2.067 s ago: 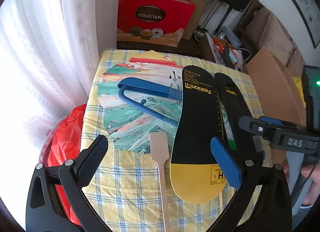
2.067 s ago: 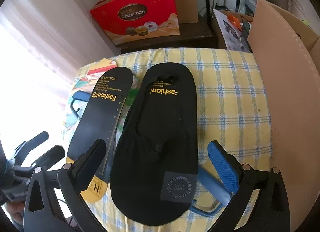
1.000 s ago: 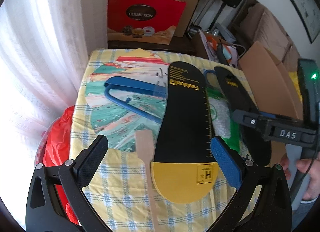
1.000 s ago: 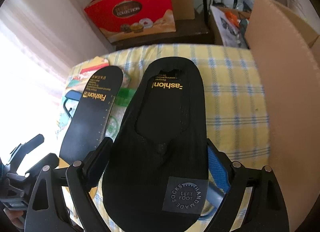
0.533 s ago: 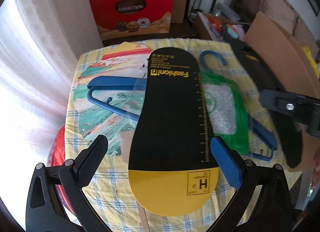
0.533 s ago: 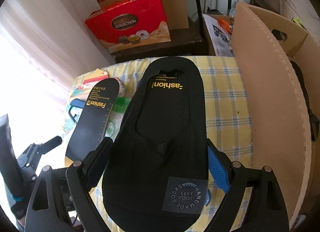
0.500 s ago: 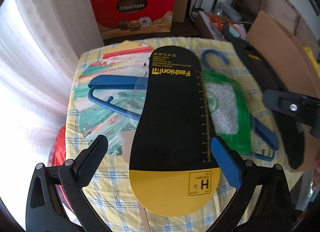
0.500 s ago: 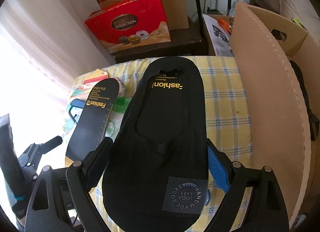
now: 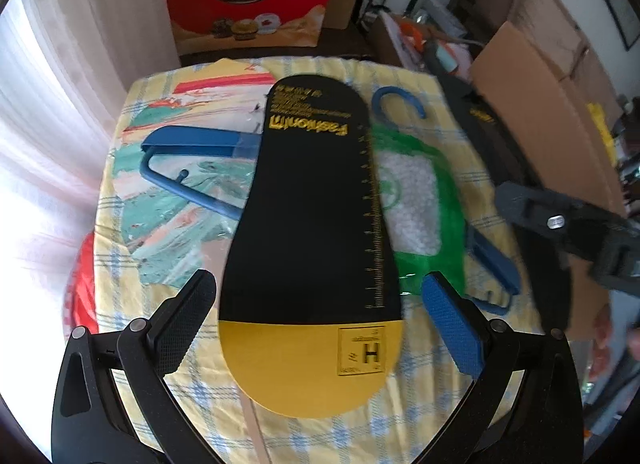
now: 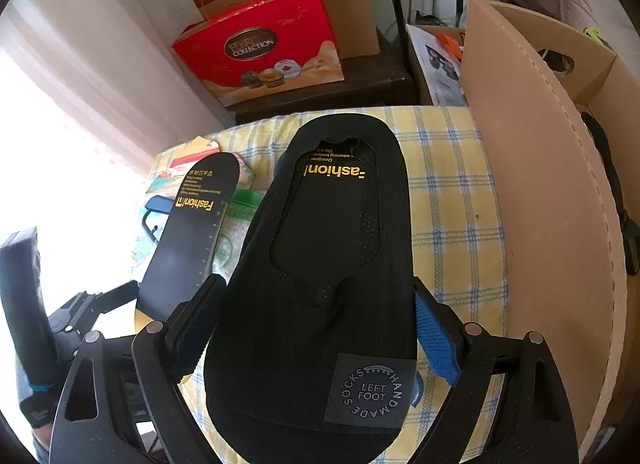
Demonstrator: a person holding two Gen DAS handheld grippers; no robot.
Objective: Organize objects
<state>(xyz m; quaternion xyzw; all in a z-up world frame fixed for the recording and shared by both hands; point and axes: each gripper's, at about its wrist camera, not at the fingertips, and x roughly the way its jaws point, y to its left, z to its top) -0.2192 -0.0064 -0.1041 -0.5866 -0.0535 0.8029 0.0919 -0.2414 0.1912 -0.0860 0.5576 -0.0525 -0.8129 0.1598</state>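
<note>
A black and yellow insole card (image 9: 316, 232) lies on the checked cloth, with my left gripper (image 9: 320, 316) open around its yellow heel, jaws apart from its edges. It also shows in the right wrist view (image 10: 188, 232). My right gripper (image 10: 316, 324) is shut on a black sock on its card (image 10: 324, 272), labelled "LEFT FOOT", and holds it above the cloth. A blue hanger (image 9: 192, 167) and a green packet (image 9: 416, 199) lie under and beside the insole card. The right gripper shows at the right of the left wrist view (image 9: 568, 223).
A tall cardboard box wall (image 10: 552, 223) stands along the right of the checked cloth (image 10: 456, 223). A red gift bag (image 10: 260, 47) stands behind the table. A painted sheet (image 9: 168, 191) covers the cloth's left part, a wooden stick (image 9: 256, 428) at the front, red plastic (image 9: 82, 284) off the left edge.
My right gripper closed on the sock and lifted it off the hanger and green packet. My left gripper moved over the insole card until its heel sat between the open jaws.
</note>
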